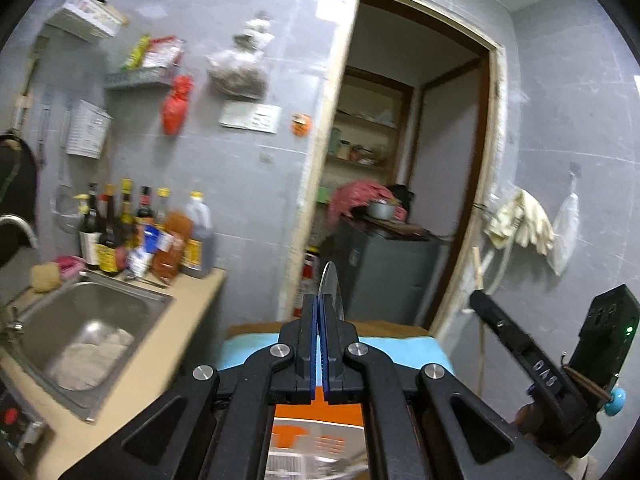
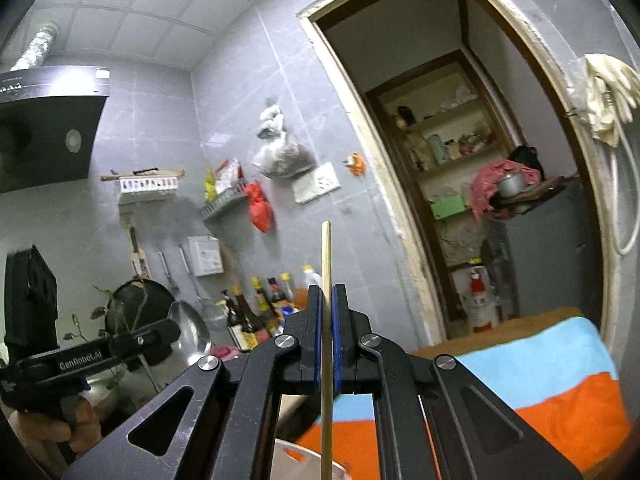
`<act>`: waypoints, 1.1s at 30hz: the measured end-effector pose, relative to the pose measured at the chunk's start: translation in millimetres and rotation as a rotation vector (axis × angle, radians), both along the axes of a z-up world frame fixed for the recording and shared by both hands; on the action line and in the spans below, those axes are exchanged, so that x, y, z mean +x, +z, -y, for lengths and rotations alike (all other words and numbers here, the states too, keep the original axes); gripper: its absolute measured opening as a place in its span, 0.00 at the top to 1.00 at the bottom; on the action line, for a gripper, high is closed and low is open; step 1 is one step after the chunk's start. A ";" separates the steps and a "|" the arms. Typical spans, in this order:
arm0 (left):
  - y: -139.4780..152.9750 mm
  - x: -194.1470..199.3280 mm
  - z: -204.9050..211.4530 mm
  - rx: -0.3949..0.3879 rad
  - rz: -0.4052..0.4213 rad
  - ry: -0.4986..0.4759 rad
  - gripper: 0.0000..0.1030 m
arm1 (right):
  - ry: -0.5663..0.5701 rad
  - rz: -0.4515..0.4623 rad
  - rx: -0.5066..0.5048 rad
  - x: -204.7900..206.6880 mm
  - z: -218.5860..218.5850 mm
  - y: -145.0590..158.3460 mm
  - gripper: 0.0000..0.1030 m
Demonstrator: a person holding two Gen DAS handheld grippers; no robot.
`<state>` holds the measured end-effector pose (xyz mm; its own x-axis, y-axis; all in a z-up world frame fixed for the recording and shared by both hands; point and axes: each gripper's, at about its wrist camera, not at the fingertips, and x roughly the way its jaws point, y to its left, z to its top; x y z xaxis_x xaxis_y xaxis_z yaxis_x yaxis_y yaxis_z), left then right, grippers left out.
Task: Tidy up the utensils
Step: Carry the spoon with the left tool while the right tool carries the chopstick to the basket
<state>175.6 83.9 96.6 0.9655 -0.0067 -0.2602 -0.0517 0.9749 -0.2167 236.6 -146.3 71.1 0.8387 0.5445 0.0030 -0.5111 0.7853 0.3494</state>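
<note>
In the left wrist view my left gripper (image 1: 320,300) is shut on a thin silvery metal utensil (image 1: 330,284). Its rounded end sticks up past the fingertips, nearly edge-on, so I cannot tell spoon from knife. In the right wrist view my right gripper (image 2: 328,290) is shut on a pale wooden chopstick (image 2: 327,256) that stands upright between the blue pads. Both grippers are held high over a blue and orange cloth (image 2: 552,380). Each gripper appears in the other's view: the right gripper (image 1: 536,356) at the right, the left gripper (image 2: 100,354) at the left, with a hand (image 2: 52,428) under it.
A steel sink (image 1: 92,320) is set in the counter at the left, with sauce bottles (image 1: 140,232) behind it. Ahead is an open doorway (image 1: 404,152) with a grey cabinet (image 1: 384,276). A white container's rim (image 2: 304,456) shows below the right gripper. A wok (image 2: 188,328) and range hood (image 2: 48,136) are far left.
</note>
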 end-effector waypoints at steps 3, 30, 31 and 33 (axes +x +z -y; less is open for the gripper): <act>-0.6 -4.1 -26.1 0.004 0.009 0.068 0.98 | 0.014 0.023 0.017 3.4 -17.0 1.6 0.96; -70.6 16.4 -48.6 0.164 -0.010 0.232 0.98 | -0.120 0.061 0.091 6.7 -68.7 -67.4 0.96; -70.4 16.4 -47.3 0.168 -0.006 0.232 0.98 | -0.125 0.066 0.089 6.6 -69.5 -66.8 0.96; -70.6 17.0 -46.3 0.175 -0.003 0.230 0.98 | -0.137 0.072 0.086 6.6 -69.8 -66.7 0.96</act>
